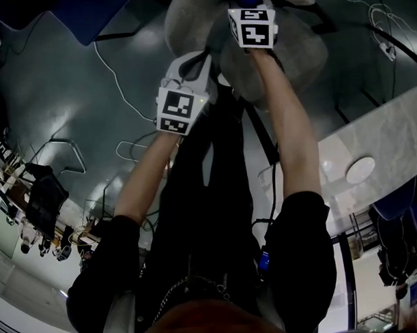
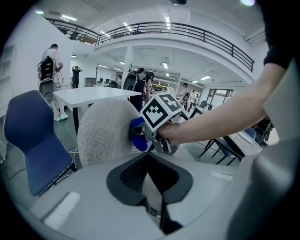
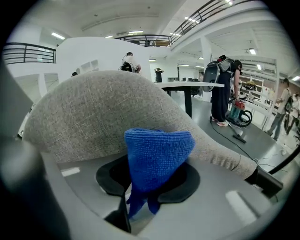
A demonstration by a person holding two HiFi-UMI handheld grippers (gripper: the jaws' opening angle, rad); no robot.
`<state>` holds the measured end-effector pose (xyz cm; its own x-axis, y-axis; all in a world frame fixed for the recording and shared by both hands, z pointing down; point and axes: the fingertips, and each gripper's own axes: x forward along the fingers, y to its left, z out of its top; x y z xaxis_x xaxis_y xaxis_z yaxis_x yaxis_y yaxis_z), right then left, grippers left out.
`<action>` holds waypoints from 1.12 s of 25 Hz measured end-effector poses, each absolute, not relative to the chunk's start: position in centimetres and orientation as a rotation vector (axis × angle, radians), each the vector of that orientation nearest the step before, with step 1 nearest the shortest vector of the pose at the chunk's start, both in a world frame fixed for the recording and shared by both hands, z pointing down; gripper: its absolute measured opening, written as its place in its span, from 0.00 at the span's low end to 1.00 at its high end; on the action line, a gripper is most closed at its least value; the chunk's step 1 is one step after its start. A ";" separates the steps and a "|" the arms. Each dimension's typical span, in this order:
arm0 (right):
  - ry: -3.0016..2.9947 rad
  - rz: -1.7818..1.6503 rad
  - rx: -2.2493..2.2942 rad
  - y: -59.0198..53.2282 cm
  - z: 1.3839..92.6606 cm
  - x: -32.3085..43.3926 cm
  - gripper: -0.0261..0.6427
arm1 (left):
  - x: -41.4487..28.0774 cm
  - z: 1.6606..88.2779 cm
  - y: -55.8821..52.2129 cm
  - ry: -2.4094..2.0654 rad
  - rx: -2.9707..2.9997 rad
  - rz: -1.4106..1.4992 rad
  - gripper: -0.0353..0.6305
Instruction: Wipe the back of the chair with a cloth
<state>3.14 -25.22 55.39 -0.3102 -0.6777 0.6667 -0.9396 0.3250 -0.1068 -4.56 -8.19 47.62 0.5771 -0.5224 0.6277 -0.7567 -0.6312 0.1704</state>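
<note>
The grey fabric chair back (image 3: 93, 117) fills the right gripper view. In the head view the grey chair (image 1: 286, 54) lies at the top. My right gripper (image 1: 249, 5) is shut on a blue cloth (image 3: 157, 154), which stands folded up out of the jaws and touches the chair fabric. Seen from the left gripper view, the blue cloth (image 2: 138, 135) presses on the right side of the chair back (image 2: 101, 133). My left gripper (image 2: 150, 158) is shut with nothing in it. It hovers a little short of the chair, nearer the person than the right gripper.
A blue chair (image 2: 30, 138) stands left of the grey one. Behind it is a white table (image 2: 93, 95), with several people farther back. Cables (image 1: 117, 83) lie on the dark floor. A pale counter (image 1: 381, 132) runs at the right.
</note>
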 end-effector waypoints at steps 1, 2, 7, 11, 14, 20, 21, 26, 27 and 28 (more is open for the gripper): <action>-2.088 0.667 1.410 -25.1 55.4 2.8 0.24 | -4.7 47.6 -8.1 -1.034 2.385 0.751 0.07; -2.093 0.661 1.400 -24.9 55.4 2.5 0.24 | -4.9 47.6 -8.0 -1.039 2.382 0.750 0.07; -2.130 0.637 1.330 -23.8 55.3 0.7 0.24 | -5.7 47.7 -7.0 -1.057 2.365 0.750 0.07; -2.147 0.613 1.293 -23.0 55.2 -0.6 0.24 | -6.5 47.5 -6.3 -1.067 2.368 0.752 0.07; -2.170 0.601 1.270 -22.2 55.0 -1.7 0.24 | -7.2 47.4 -5.6 -1.086 2.359 0.754 0.07; -2.218 0.578 1.209 -20.5 54.3 -3.8 0.24 | -8.3 47.4 -4.1 -1.113 2.369 0.780 0.07; -2.229 0.571 1.188 -20.0 54.3 -4.2 0.24 | -8.6 47.4 -3.8 -1.117 2.365 0.776 0.07; -2.268 0.534 1.093 -17.4 54.1 -6.3 0.24 | -9.2 47.4 -2.1 -1.128 2.361 0.783 0.07; -2.273 0.534 1.080 -16.9 54.1 -6.6 0.24 | -9.3 47.4 -1.9 -1.128 2.367 0.791 0.07; -2.277 0.533 1.069 -16.4 54.1 -6.9 0.24 | -9.3 47.4 -1.5 -1.127 2.371 0.795 0.07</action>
